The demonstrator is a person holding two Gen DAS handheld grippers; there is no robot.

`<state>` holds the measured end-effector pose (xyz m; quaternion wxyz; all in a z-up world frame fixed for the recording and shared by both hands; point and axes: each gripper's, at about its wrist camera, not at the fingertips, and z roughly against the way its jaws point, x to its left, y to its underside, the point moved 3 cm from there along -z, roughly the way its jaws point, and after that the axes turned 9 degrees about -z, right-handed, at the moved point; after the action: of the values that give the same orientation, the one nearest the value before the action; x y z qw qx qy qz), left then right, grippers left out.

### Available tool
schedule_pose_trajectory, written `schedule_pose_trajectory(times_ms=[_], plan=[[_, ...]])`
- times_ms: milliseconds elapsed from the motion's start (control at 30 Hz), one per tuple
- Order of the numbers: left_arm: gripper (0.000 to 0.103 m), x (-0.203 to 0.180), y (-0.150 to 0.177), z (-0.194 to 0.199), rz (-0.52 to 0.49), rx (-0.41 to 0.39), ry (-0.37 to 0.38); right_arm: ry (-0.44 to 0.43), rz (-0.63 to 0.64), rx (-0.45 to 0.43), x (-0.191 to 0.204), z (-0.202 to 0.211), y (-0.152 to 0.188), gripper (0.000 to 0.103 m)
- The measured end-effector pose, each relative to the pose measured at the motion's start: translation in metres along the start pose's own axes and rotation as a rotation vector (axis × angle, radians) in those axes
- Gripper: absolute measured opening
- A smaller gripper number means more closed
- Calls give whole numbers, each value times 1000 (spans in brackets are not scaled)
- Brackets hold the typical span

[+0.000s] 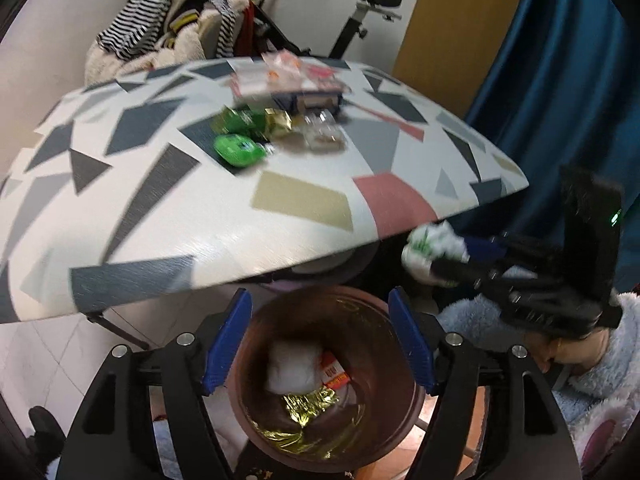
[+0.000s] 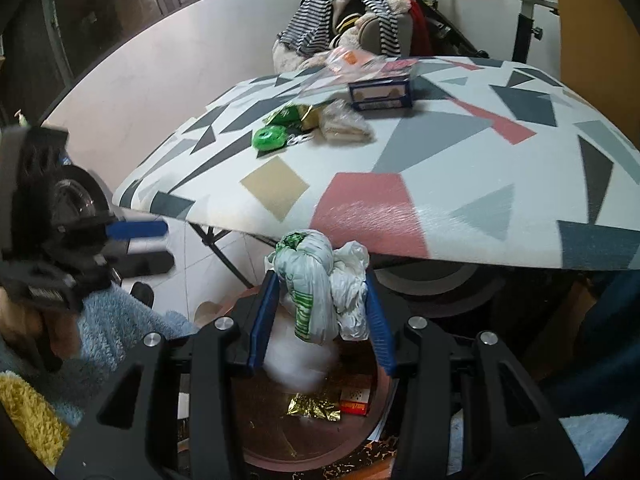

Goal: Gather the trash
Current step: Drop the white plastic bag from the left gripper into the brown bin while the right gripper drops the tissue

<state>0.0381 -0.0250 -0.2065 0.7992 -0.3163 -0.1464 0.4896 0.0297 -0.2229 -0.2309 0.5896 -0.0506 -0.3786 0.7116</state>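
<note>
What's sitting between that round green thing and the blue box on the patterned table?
In the right wrist view, between the green disc and the blue box lie a green wrapper, a gold wrapper and a clear packet.

My left claw (image 1: 320, 340) pointed steeply down, its jaws apart with nothing between them. My right claw (image 2: 320, 316), also angled downward, was clamped on a crumpled bag (image 2: 316, 280).
</note>
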Motion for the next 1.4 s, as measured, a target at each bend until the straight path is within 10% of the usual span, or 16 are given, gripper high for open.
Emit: schedule_pose_trajectory(times_ms=[300,867,933,1067,1400], plan=[[79,23,18,40,7,-78,-153,25,43,124,15,-38,20,44],[82,48,46,38,123,-92,-200,26,129,251,36,-77,44,46],[82,47,46,35,120,-82,-202,24,128,257,37,-78,44,49],[82,50,46,33,134,-77,-209,33,112,214,33,-71,41,92],[86,46,43,29,122,-61,-221,85,39,115,12,-49,23,97]])
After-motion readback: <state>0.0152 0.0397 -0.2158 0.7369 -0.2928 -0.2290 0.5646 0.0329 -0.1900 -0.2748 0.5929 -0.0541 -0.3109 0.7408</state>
